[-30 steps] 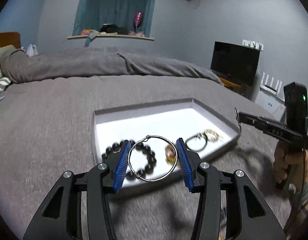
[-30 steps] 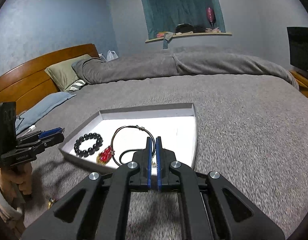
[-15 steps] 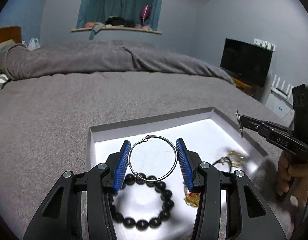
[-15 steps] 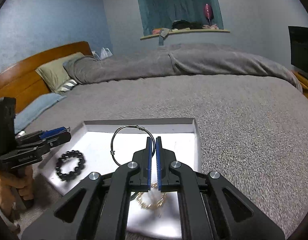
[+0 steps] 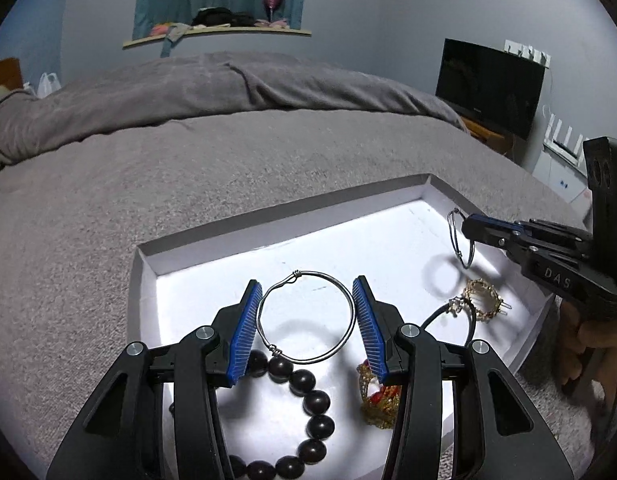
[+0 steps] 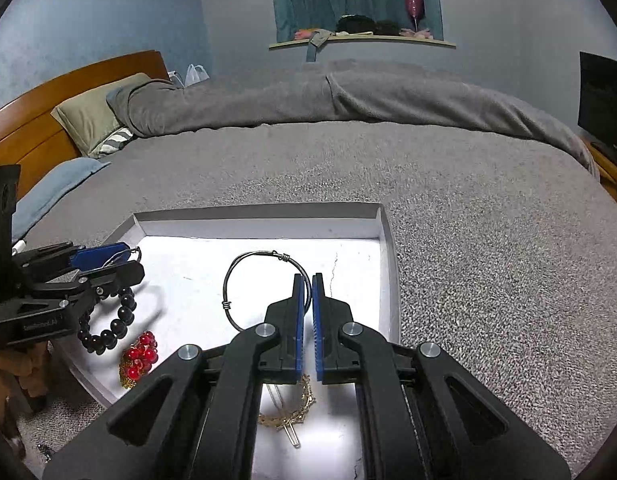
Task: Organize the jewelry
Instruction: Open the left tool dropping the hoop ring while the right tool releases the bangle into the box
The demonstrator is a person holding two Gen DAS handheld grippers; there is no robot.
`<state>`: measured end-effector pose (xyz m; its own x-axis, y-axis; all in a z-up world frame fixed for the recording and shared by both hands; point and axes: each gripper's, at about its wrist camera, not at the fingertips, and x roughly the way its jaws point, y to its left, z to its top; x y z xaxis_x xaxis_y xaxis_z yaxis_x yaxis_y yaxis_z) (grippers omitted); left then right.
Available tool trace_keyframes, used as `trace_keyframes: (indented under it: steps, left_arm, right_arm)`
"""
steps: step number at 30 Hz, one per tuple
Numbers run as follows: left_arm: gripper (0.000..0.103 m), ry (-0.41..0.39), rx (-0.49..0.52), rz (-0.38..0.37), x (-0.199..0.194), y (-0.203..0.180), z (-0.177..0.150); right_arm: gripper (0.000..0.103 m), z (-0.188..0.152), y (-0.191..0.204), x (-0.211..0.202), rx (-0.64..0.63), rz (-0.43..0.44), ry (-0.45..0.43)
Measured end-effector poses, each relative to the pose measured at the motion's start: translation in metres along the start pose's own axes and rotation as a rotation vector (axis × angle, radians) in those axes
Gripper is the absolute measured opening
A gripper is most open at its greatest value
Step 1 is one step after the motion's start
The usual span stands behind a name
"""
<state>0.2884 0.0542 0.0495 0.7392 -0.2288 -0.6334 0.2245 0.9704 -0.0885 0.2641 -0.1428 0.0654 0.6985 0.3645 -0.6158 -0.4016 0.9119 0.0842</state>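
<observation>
We hold one wire hoop in each gripper above the white tray (image 5: 146,280), which sits on the grey bed. The left gripper (image 5: 306,320) has its jaws half open, pads pressed on opposite sides of its hoop (image 5: 306,354). The right gripper (image 6: 307,320) pinches the rim of the other hoop (image 6: 238,268) with jaws nearly closed. Both hang over the tray, likely ready to drop beside the bead bracelet (image 5: 308,420).

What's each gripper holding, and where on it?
Left gripper: wire bangle, clamped across its width. Right gripper: another bangle, pinched on its rim.
</observation>
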Motion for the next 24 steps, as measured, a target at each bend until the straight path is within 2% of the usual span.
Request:
trace_keyframes:
  steps: [7, 10, 11, 13, 14, 19, 21, 22, 24]
  left_arm:
    - [0.049, 0.034, 0.019, 0.051, 0.006, -0.003, -0.004]
    - [0.049, 0.031, 0.019, 0.047, 0.005, -0.002, -0.004]
    - [0.052, 0.030, 0.020, 0.046, 0.005, -0.002, -0.004]
    - [0.059, 0.019, 0.029, 0.040, 0.002, -0.003, -0.005]
    - [0.059, 0.011, 0.037, 0.036, 0.001, -0.004, -0.005]
    - [0.060, 0.003, 0.041, 0.039, -0.003, -0.006, -0.005]
    - [0.071, -0.016, 0.032, 0.030, -0.007, -0.004, -0.005]
    - [0.084, -0.037, 0.029, 0.027, -0.012, -0.003, -0.005]
    - [0.085, -0.081, 0.032, 0.024, -0.021, -0.003, -0.007]
  right_arm:
    - [0.004, 0.000, 0.004, 0.008, -0.019, -0.035, 0.022]
    - [0.004, -0.001, 0.003, 0.008, -0.022, -0.034, 0.021]
    - [0.007, -0.001, 0.004, 0.007, -0.025, -0.033, 0.018]
    - [0.018, -0.001, 0.004, 0.005, -0.027, -0.028, 0.012]
    - [0.026, -0.001, 0.004, 0.004, -0.028, -0.025, 0.005]
    - [0.029, -0.002, 0.003, -0.007, -0.023, -0.002, -0.041]
    - [0.038, -0.003, 0.002, -0.012, -0.013, 0.009, -0.065]
    - [0.040, -0.004, 0.001, -0.017, -0.007, 0.019, -0.085]
    - [0.042, -0.006, 0.000, -0.026, 0.008, 0.033, -0.121]
